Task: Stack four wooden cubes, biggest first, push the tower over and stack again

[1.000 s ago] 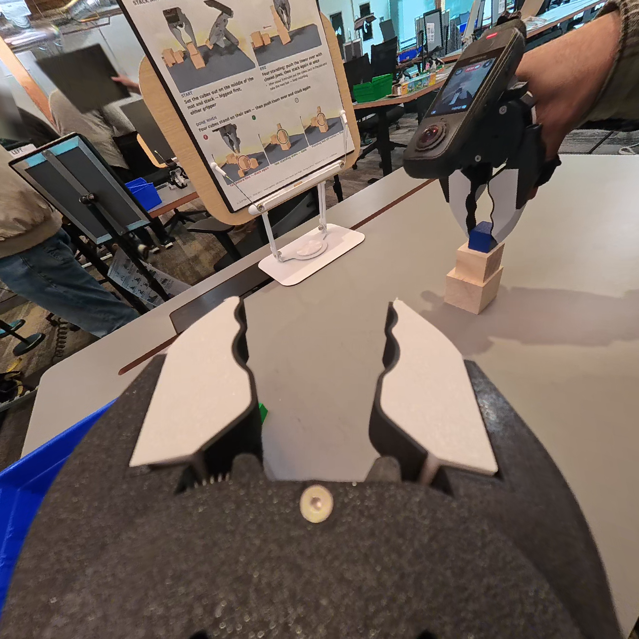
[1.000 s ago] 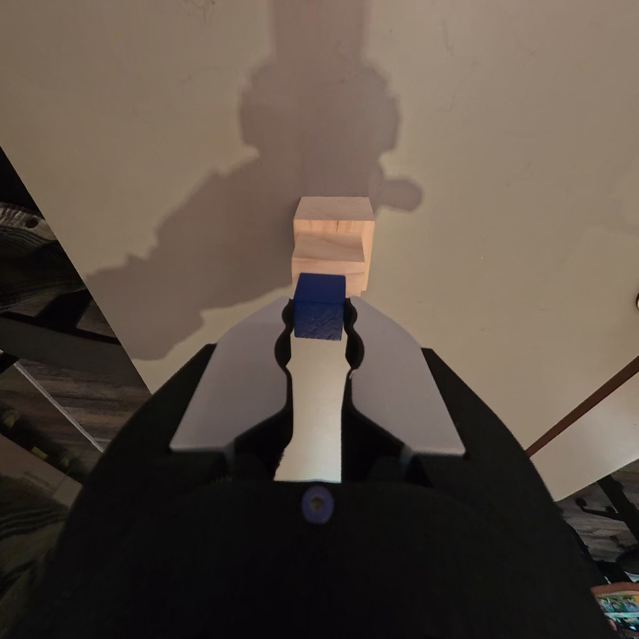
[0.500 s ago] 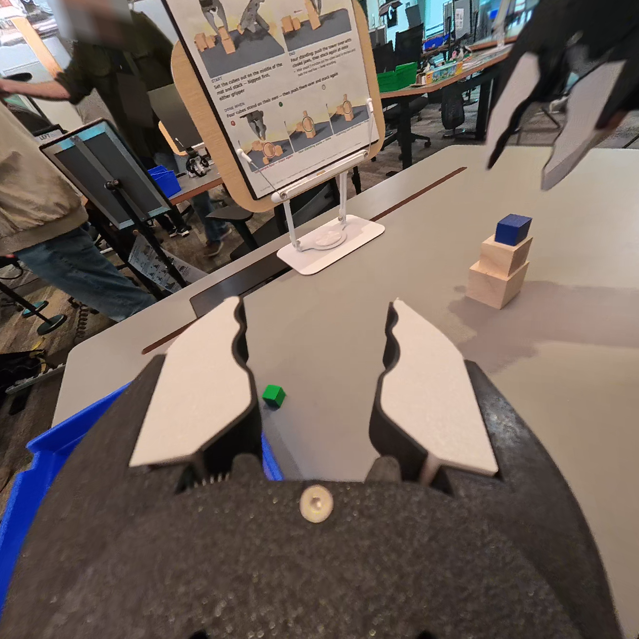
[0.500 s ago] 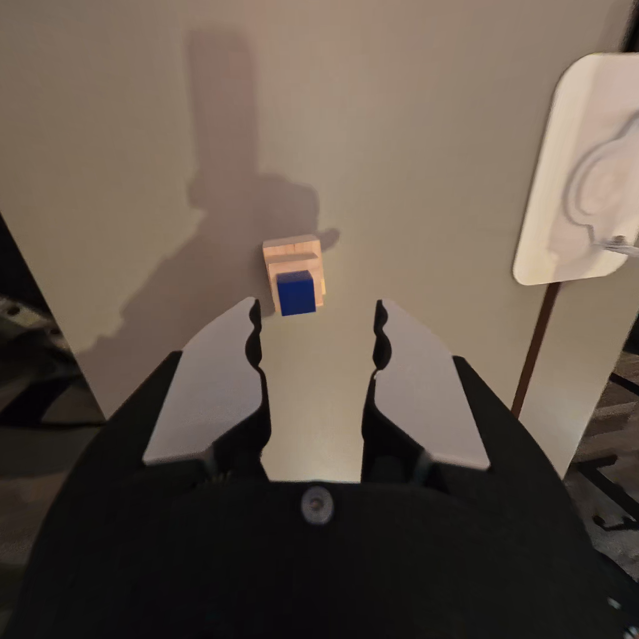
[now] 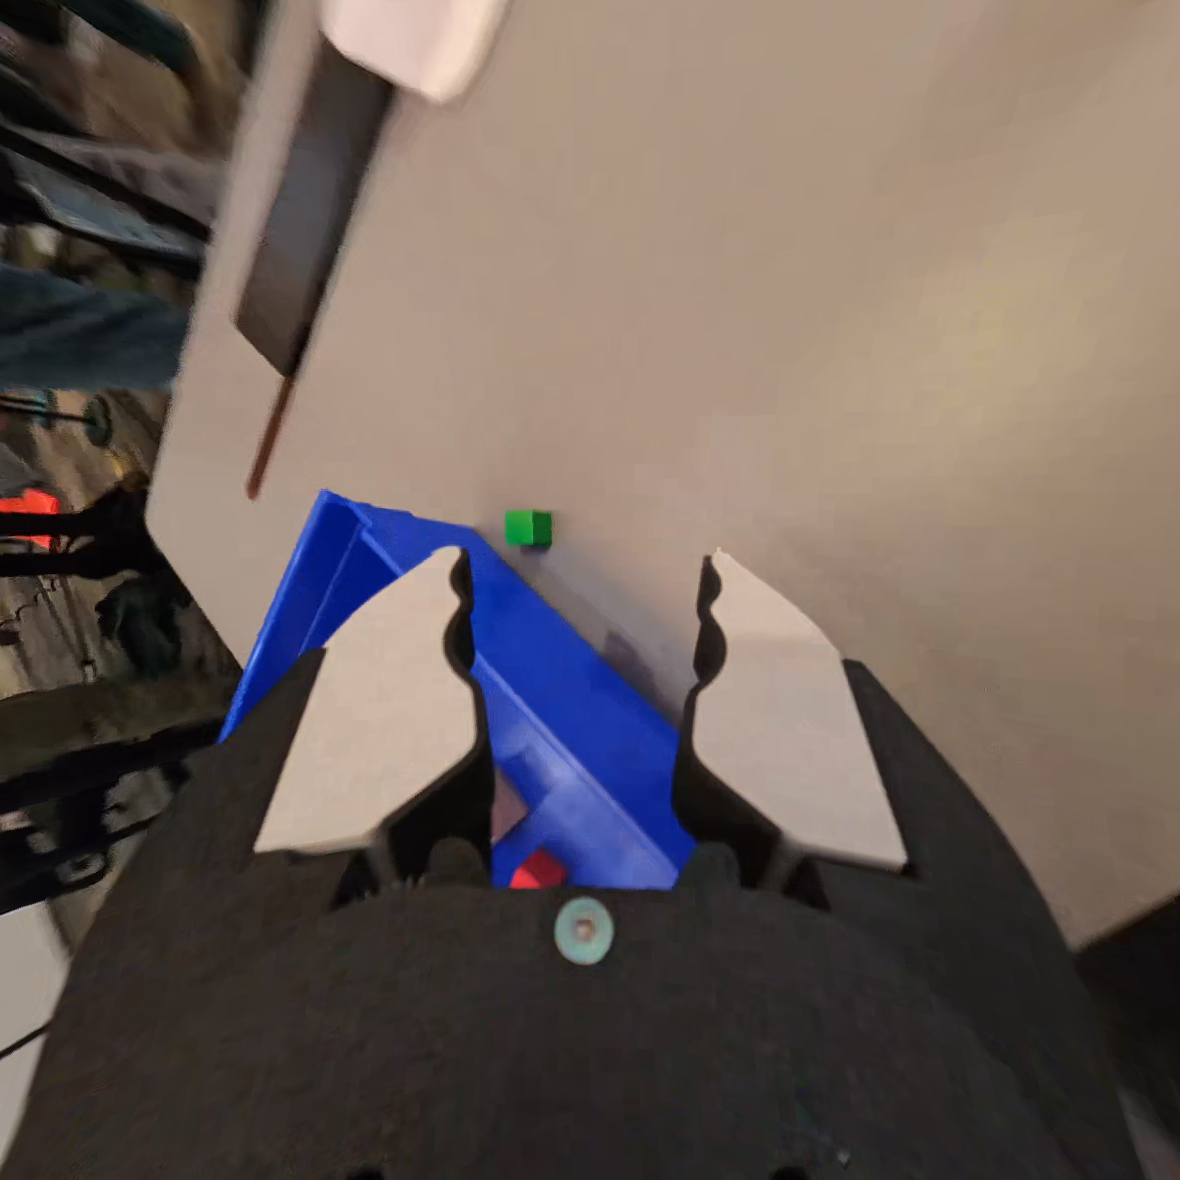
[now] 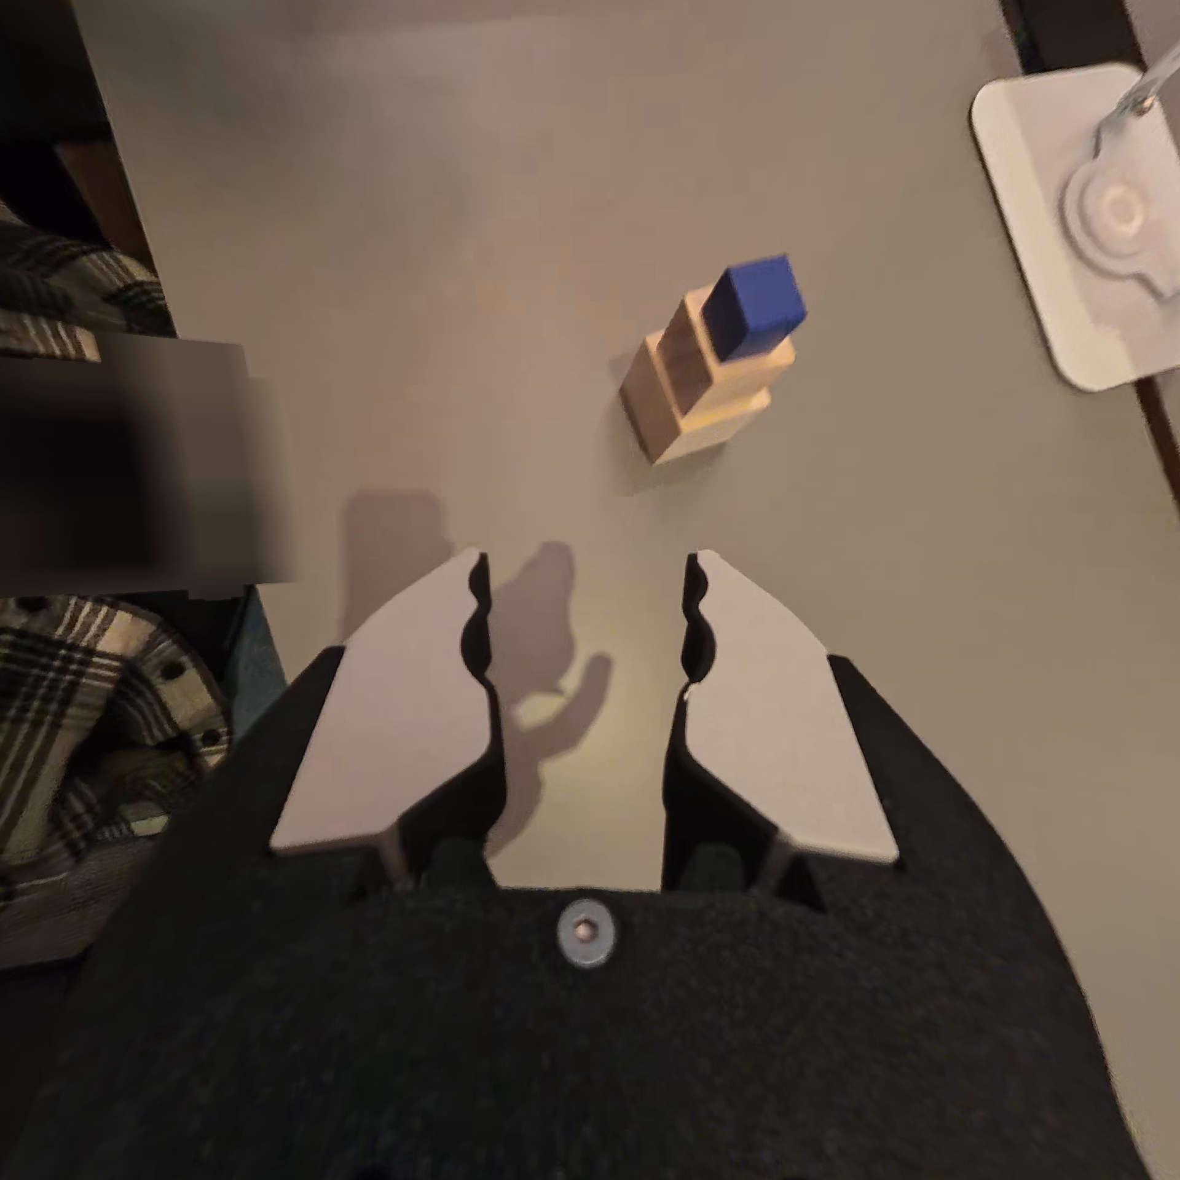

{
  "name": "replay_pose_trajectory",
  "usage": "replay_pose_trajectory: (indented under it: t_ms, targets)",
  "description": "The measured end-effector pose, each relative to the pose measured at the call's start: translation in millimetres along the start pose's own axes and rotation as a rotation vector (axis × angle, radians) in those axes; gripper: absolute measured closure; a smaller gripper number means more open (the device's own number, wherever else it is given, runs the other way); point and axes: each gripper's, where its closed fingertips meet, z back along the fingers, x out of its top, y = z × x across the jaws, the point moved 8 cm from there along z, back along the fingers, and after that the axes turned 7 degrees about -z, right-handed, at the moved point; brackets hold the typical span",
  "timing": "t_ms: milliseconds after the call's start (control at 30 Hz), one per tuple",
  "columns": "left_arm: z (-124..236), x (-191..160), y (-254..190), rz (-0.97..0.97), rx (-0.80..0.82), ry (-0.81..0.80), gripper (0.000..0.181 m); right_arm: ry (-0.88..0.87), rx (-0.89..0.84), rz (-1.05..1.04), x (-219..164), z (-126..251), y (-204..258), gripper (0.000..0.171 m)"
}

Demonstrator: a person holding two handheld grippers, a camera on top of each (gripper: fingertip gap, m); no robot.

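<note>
In the right wrist view a tower of three cubes stands on the grey table: a large plain wooden cube (image 6: 664, 408) at the bottom, a smaller wooden cube (image 6: 741, 364) on it, and a blue cube (image 6: 756, 306) on top. My right gripper (image 6: 587, 562) is open and empty, high above the table, to the left of and nearer than the tower. In the left wrist view a small green cube (image 5: 529, 527) lies on the table just beyond a blue bin (image 5: 574, 689). My left gripper (image 5: 582, 559) is open and empty above the bin, short of the green cube.
A small red cube (image 5: 539, 871) lies inside the blue bin. The white base of the sign stand (image 6: 1085, 230) sits right of the tower and shows blurred in the left wrist view (image 5: 415, 38). A person's plaid sleeve (image 6: 83, 702) is at the table's left edge.
My right gripper let go of the blue cube on the tower, opened, and drew back up and left. My left gripper tilted down over the blue bin toward the green cube.
</note>
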Motion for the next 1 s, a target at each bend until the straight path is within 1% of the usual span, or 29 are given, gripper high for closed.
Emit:
replay_pose_trajectory:
  t_ms: [33,133,233,333,433,500,633,800,1000]
  targets:
    - [-7.9,4.7,5.0,-0.055,-0.048,0.091,0.114,-0.002,0.002,-0.014,-8.1,0.9,2.2,0.114]
    - [-37.7,18.2,24.2,-0.160,-0.219,0.323,0.118,-0.017,0.021,-0.048,-25.9,2.2,8.3,0.114]
    - [-74.4,23.1,42.6,-0.201,-0.366,0.571,0.125,-0.028,0.040,-0.065,-35.8,3.3,13.0,0.114]
    - [-110.1,22.5,55.1,-0.237,-0.414,0.791,0.128,-0.018,0.033,-0.067,-42.2,7.9,16.7,0.114]
    - [-137.6,20.5,57.7,-0.268,-0.427,0.939,0.132,-0.018,0.023,-0.063,-45.7,16.2,19.5,0.114]
    - [-151.7,18.7,54.4,-0.284,-0.442,0.987,0.135,-0.021,0.010,-0.063,-47.9,21.5,19.4,0.115]
    - [-169.3,15.6,53.4,-0.274,-0.449,1.022,0.138,-0.026,0.010,-0.066,-50.7,25.1,17.0,0.116]
    - [-179.5,11.5,59.9,-0.229,-0.450,1.036,0.143,-0.013,0.021,-0.062,-51.6,20.2,14.0,0.117]
    - [-186.9,3.7,59.4,-0.190,-0.489,1.075,0.146,0.000,0.033,-0.053,-51.9,17.0,13.0,0.117]
